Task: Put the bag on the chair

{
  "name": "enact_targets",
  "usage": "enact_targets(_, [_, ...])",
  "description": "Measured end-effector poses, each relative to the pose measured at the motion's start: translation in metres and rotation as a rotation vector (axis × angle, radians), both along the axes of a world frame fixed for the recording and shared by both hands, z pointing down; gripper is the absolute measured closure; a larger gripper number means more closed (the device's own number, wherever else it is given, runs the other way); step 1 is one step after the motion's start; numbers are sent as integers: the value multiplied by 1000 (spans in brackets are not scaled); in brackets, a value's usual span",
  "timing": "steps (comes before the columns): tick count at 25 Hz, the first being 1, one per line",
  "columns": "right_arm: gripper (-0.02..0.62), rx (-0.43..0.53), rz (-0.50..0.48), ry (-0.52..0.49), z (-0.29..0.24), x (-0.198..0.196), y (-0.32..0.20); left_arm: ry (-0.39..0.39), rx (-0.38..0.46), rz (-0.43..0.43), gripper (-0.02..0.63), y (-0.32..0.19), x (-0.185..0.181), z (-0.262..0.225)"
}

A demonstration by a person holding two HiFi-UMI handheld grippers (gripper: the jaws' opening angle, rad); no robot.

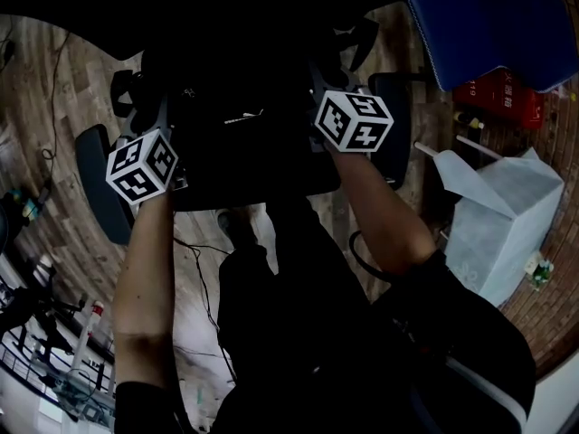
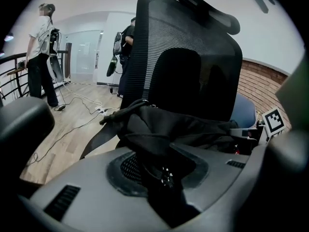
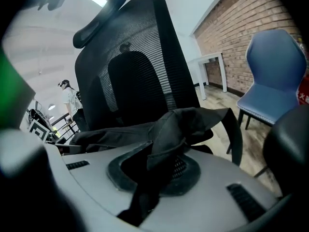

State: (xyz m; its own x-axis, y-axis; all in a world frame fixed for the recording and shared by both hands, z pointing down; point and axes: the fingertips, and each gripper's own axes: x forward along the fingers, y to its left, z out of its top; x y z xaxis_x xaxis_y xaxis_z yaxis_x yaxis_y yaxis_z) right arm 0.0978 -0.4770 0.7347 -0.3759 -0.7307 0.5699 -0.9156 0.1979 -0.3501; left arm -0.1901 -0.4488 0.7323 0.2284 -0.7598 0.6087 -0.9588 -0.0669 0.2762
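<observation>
Your bag (image 2: pixel 164 129) hangs at 12 o'clock over the chair (image 2: pixel 193 57), with left gripper (image 2: pixel 161 175) and right gripper (image 3: pixel 154 178) each pinching its fabric. Let go too near the front edge and it'll probably slide off.

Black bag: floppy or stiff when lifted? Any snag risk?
Likely floppy: the bag folds and sags between left gripper and right gripper. Probably light, as its fabric looks crumpled and collapsed. The dangling strap could snag on the chair.
</observation>
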Motion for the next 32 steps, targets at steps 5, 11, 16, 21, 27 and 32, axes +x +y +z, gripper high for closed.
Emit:
enact_targets(5, [551,29,-13,21,12,-4,-14,-1,24,13,479,-18,-4,14])
enact_targets(11, [549,27,5,14,26,-3,-17,-1,24,16,479,-27,-5,28])
enact_targets(16, [546,22,2,29,35,-4,-20,-13,15,28,477,-34,-6,41])
enact_targets(21, [546,10,0,39,46,-3,-20,-27,2,23,477,-33,-4,51])
enact_targets(27, [545,11,-5,29,52,-4,-23,-38,11,12,476,-34,-6,55])
enact_targets(32, [540,-23,-36,41,64,-4,-24,-61,-10,-4,453,-35,-8,67])
